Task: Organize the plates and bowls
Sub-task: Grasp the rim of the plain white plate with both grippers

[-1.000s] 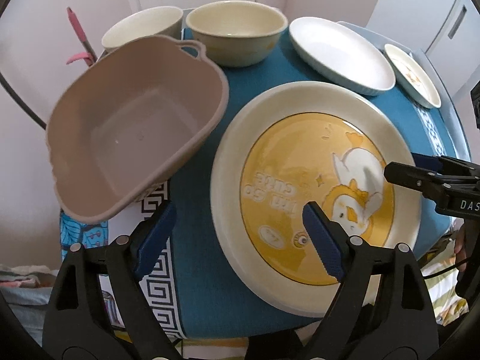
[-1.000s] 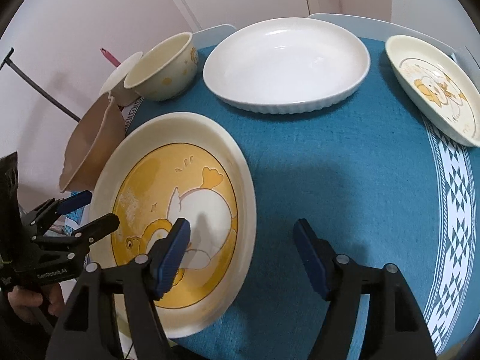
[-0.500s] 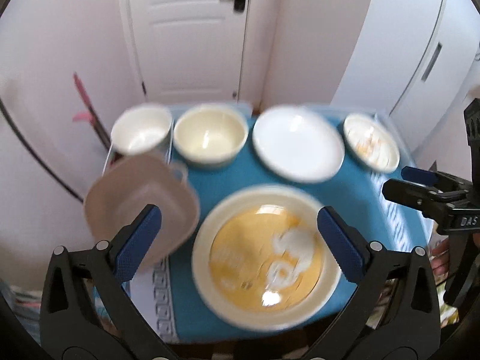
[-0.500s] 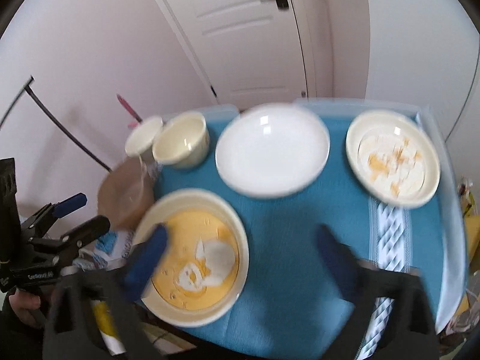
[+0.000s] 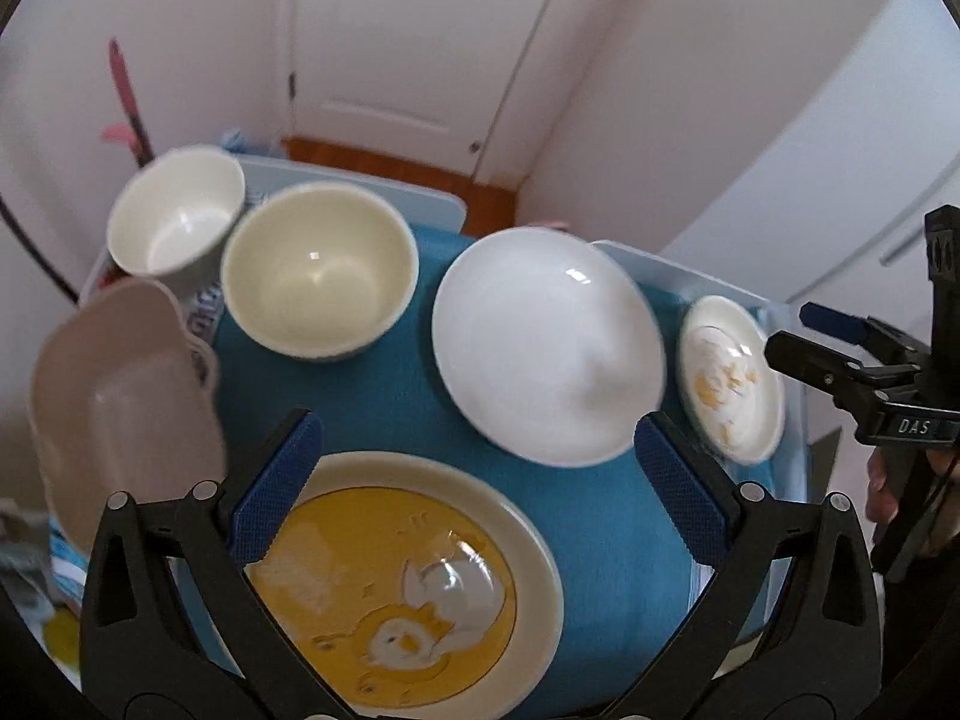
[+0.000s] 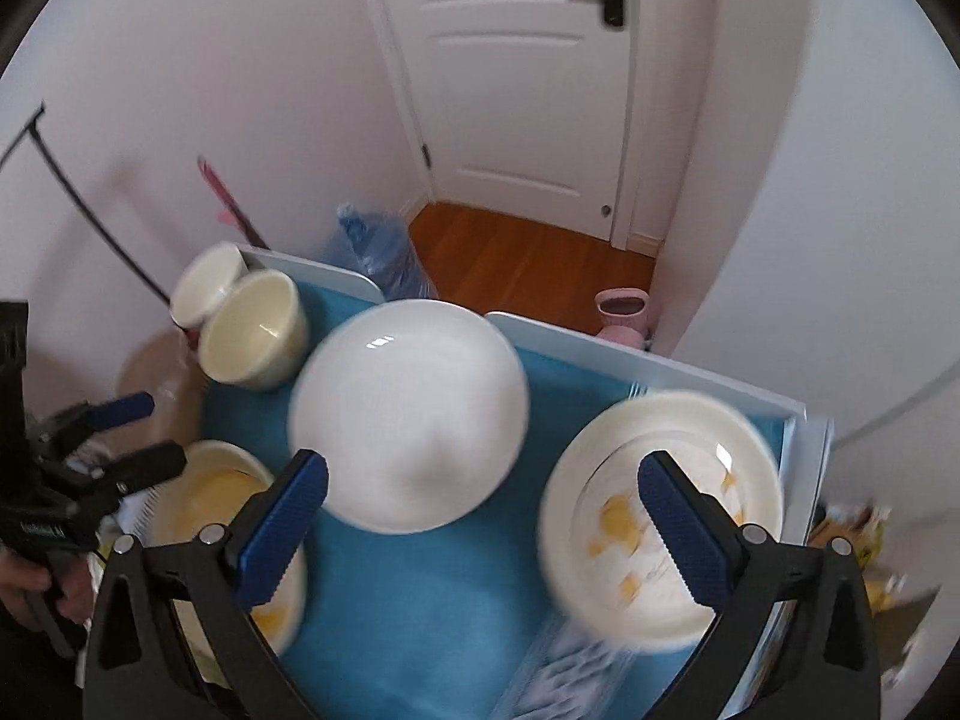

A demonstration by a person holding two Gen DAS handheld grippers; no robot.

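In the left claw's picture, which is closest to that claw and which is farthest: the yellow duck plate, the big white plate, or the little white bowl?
From the left claw, nearest first:
1. Yellow duck plate: right under the claw, between its fingers.
2. Big white plate: ahead, toward the right.
3. Little white bowl: far back left corner, beside the cream bowl.

Two bowls [image 5: 318,270] left of plate [image 5: 546,342]

My surface [image 5: 606,516], blue-clothed, carries a yellow duck plate [image 5: 420,588] at six o'clock, white plate [image 5: 540,342] and bowls [image 5: 318,270] toward twelve.
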